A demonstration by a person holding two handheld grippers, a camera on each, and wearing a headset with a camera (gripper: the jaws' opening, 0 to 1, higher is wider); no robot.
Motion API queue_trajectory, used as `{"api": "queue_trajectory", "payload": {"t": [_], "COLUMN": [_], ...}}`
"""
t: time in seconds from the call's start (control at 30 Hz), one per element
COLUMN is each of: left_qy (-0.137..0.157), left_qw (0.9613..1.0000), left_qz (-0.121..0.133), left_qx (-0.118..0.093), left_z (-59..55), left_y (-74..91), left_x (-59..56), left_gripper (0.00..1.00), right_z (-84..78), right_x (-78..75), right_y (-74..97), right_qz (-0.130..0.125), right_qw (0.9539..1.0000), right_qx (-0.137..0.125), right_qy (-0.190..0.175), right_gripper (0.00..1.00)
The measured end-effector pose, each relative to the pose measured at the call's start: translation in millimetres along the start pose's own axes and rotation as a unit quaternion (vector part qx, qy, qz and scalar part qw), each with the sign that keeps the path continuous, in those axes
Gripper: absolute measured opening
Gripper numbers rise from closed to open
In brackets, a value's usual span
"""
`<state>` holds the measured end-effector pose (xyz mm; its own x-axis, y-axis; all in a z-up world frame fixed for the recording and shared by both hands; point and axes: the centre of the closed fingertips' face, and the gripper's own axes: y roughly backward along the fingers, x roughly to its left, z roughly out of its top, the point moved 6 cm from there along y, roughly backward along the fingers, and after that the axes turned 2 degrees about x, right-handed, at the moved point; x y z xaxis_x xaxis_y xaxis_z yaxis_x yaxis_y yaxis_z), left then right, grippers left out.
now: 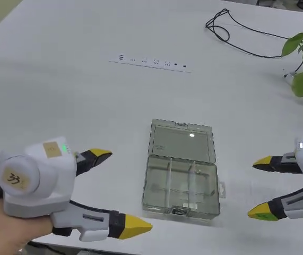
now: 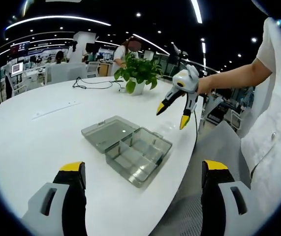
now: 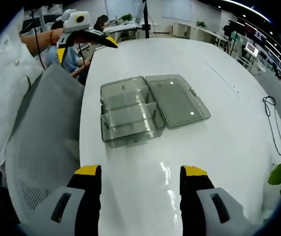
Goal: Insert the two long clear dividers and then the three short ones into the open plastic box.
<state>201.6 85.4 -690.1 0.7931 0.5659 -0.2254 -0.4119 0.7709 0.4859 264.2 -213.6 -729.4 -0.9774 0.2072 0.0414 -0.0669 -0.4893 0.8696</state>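
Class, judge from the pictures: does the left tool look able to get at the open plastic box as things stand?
Probably yes: the left tool is open beside the plastic box, with only bare table between them.

The plastic box (image 1: 156, 208) is clear with a grey tint. It stands open on the white table (image 1: 61, 106), close to the table's edge at 6 o'clock in the head view. Its lid (image 1: 183, 141) is folded fully back and lies flat on the table at 12 o'clock from the base, joined to it along the hinge side. A small latch sits in the middle of the front wall at 6 o'clock. Inside the base, two long dividers (image 1: 169, 178) stand upright and parallel, running from 12 to 6 o'clock. A faint cross piece (image 1: 181, 192) shows between the walls; how many short ones are in, I cannot tell.
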Motion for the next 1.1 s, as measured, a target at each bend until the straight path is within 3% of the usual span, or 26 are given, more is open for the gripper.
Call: {"api": "queue_trajectory", "payload": {"t": [0.2,0.43,0.8,1.1], "left_qy": [0.002,0.002,0.005,0.009], "left_qw": [1.0,0.9999,0.9999,0.9999], "left_qz": [-0.004,-0.007,-0.007,-0.01], "left_qx": [0.005,0.008,0.008,0.007], "left_z": [-1.7,-1.1,-0.3,-1.3], "left_y": [-2.0,-4.4,-5.9,-6.9], "left_x": [3.5,4.7,6.4,6.9], "left_gripper": [1.0,1.0,1.0,0.99], "right_z": [-16.5,-22.8,-34.3,-36.1], "right_x": [-12.9,-21.7,-29.5,-34.0], "right_y": [-18.2,-41.0,-57.1,-57.3], "right_qz": [0.013,0.017,0.023,0.013], "right_qw": [0.9984,0.9941,0.9896,0.9871], "right_qx": [0.046,0.086,0.112,0.125], "right_qy": [0.03,0.063,0.087,0.099], "right_gripper": [0.56,0.52,0.47,0.41]}}
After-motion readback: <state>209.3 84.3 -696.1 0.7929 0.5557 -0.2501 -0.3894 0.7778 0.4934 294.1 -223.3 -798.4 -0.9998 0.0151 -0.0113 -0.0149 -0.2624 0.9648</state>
